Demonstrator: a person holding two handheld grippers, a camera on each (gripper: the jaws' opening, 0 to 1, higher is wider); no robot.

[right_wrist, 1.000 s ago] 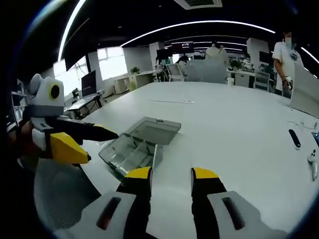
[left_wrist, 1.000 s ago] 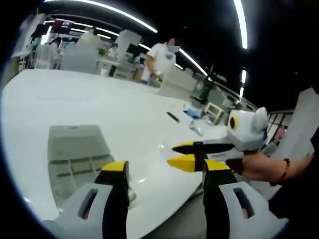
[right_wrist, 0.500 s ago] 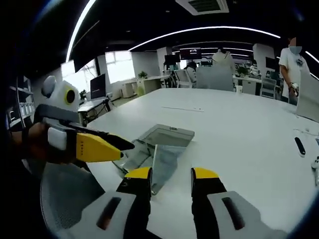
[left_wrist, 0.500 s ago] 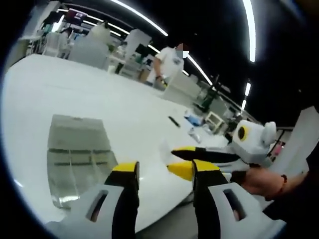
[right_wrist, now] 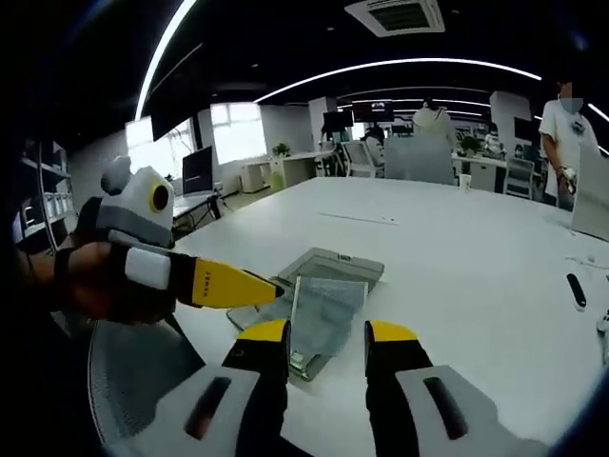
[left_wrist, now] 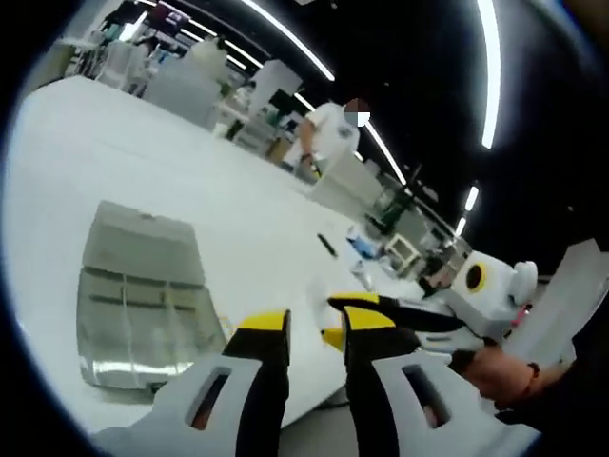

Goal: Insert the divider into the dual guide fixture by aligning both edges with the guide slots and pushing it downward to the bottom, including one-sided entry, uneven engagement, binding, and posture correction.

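The clear dual guide fixture (left_wrist: 133,286) lies flat on the white table (left_wrist: 143,162), left of my left gripper (left_wrist: 317,324). That gripper's yellow-tipped jaws stand a narrow gap apart with nothing between them. From the right comes my right gripper (left_wrist: 330,319), with a clear divider (left_wrist: 312,286) at its tips. In the right gripper view the divider (right_wrist: 328,309) stands upright between the jaws of my right gripper (right_wrist: 328,333), which is shut on it. The fixture (right_wrist: 333,265) lies just beyond. My left gripper (right_wrist: 276,286) points in from the left, its tip close to the divider's left edge.
A person in a white shirt (left_wrist: 328,133) stands at the table's far side. A black remote (right_wrist: 575,290) and small items lie to the right. A mesh chair (right_wrist: 124,381) sits below the near edge. Desks and monitors fill the room behind.
My left gripper's jaws have drawn much closer together. In the right gripper view the divider has risen to stand upright before the fixture, and the left gripper has come closer to it.
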